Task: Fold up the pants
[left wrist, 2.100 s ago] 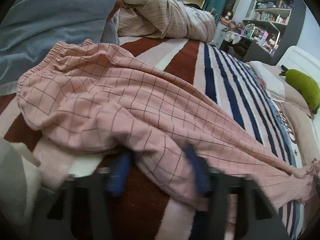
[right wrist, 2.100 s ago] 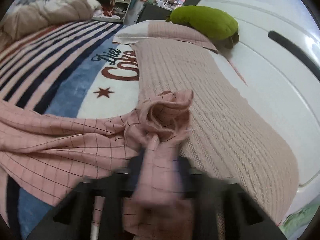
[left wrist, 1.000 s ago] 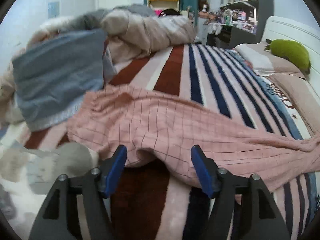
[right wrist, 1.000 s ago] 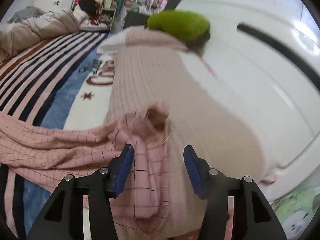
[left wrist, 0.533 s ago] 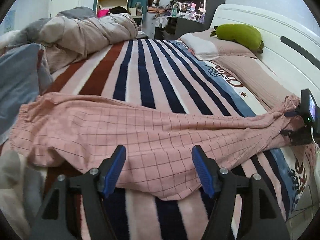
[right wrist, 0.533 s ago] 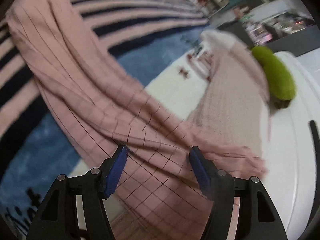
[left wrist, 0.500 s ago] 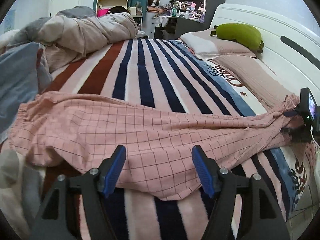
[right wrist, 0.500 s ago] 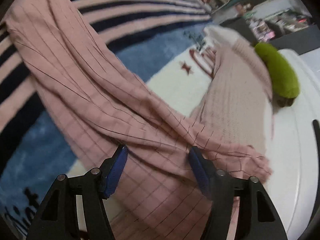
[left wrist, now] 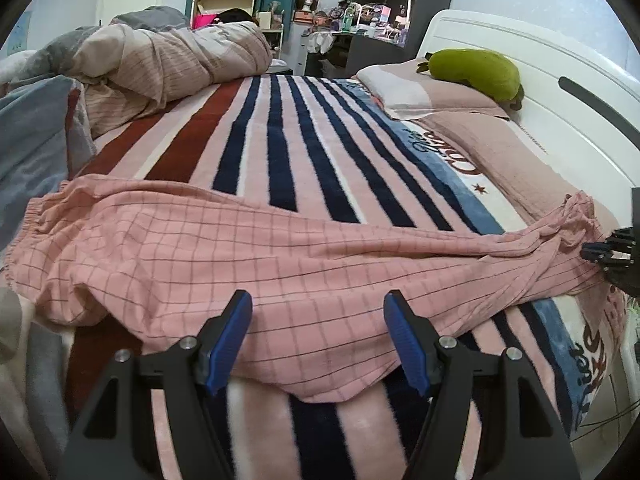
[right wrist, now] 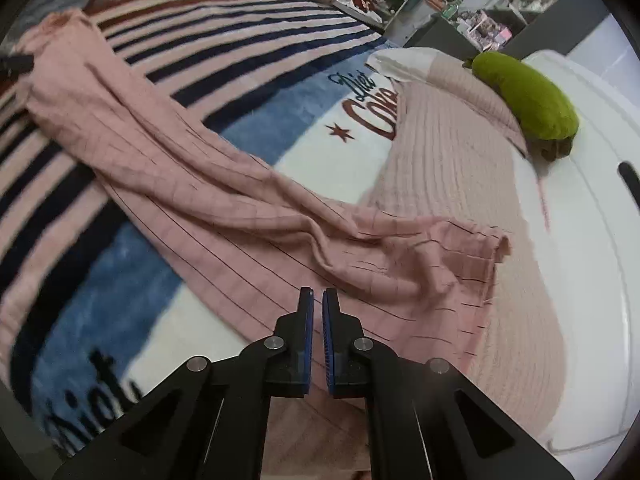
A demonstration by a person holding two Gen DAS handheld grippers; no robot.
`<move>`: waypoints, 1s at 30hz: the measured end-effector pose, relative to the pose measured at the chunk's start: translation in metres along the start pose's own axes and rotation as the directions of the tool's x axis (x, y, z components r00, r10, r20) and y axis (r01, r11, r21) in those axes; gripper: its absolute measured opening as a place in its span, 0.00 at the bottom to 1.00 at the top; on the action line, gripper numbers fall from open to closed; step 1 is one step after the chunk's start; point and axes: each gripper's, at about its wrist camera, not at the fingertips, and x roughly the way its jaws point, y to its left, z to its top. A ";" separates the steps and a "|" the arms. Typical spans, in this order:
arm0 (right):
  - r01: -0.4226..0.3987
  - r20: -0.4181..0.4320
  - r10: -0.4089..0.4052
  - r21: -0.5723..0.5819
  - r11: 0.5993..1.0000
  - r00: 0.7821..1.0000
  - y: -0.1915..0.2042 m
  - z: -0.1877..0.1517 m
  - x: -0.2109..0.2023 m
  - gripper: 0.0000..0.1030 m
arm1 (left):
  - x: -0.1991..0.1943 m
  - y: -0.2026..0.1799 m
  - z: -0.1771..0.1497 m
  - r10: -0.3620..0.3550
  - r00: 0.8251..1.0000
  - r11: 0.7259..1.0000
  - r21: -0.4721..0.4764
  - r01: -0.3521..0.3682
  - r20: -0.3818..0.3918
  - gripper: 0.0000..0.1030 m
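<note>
On the bed, pink checked pants (left wrist: 248, 256) lie stretched across a striped blanket (left wrist: 280, 140), waistband at the left of my left view, leg ends bunched at the right near the headboard (left wrist: 540, 64). My left gripper (left wrist: 318, 320) sits low over the near edge of the pants, jaws apart, blue pads on either side of the cloth edge; nothing pinched between them. Fabric passes under and just ahead of the tips.

My right gripper (right wrist: 315, 296) has its jaws together, pads almost touching, only a thin slit between. Tips sit right at the pants (right wrist: 224, 216) near the leg ends; whether any cloth is caught in the slit I cannot tell, none shows between the pads. Leg ends are rumpled just right of the tips, lying partly on a pink ribbed cover (right wrist: 460, 152). In the left view the right gripper shows as dark parts at the far right edge, beside the leg ends.

Green plush (right wrist: 528, 96) rests on a pillow (left wrist: 420, 88) by the headboard. Crumpled duvet (left wrist: 168, 64) piled at the far left end of the bed; grey-blue cloth (left wrist: 32, 144) at the left edge beside the waistband.
</note>
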 end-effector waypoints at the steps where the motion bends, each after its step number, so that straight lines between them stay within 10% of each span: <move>1: 0.001 -0.005 -0.001 -0.001 1.000 1.000 -0.002 0.003 0.004 0.18 | 0.000 -0.001 0.000 -0.005 1.000 1.000 0.003 0.005 0.002 0.63; 3: 0.008 -0.009 -0.008 -0.030 1.000 1.000 -0.004 0.009 0.016 0.43 | 0.000 -0.003 0.000 -0.008 1.000 1.000 0.008 0.008 0.001 0.63; 12: -0.057 -0.108 0.029 -0.270 0.961 0.994 0.010 0.042 0.070 0.47 | 0.008 0.005 -0.001 0.011 1.000 1.000 -0.010 -0.011 -0.014 0.63; 16: -0.153 -0.175 0.103 -0.297 0.943 0.979 0.013 0.042 0.071 0.02 | 0.008 0.006 0.000 0.006 1.000 1.000 -0.015 -0.006 -0.009 0.63; 25: -0.180 -0.141 0.153 -0.201 0.963 0.978 0.012 0.013 0.042 0.01 | 0.017 0.006 0.003 0.010 1.000 1.000 -0.001 -0.010 -0.028 0.63; 30: -0.189 0.020 0.191 -0.076 0.979 0.981 -0.013 0.041 0.016 0.40 | 0.031 0.001 0.023 0.029 0.999 0.996 0.084 -0.025 -0.041 0.63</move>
